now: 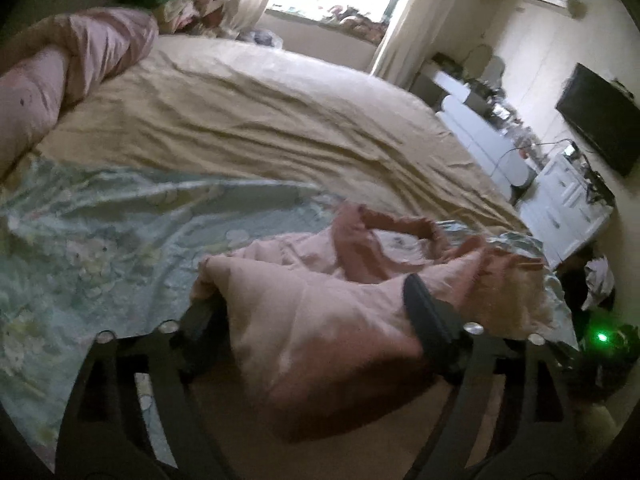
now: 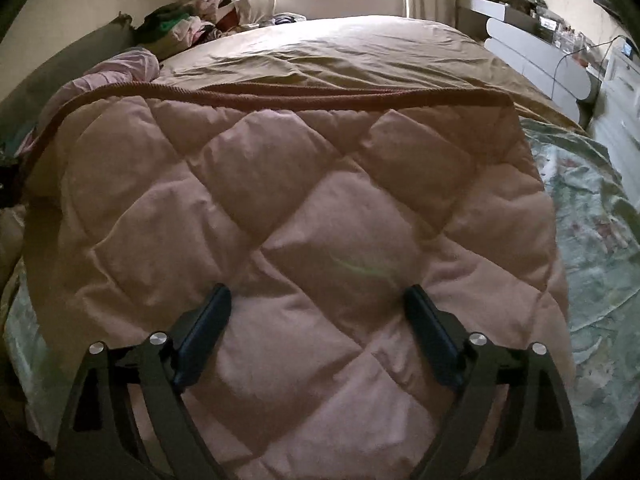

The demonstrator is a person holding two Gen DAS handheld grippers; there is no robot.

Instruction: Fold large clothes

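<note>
A pink quilted jacket is being shown spread flat near the bed's front edge, lying on a pale flowered sheet over the tan bedcover. The right gripper is being held over the jacket's middle with its jaws wide apart, nothing being gripped. The left gripper is being held at a bunched end of the jacket, jaws spread wide; fabric is lying between the fingers, but no pinching is being seen.
</note>
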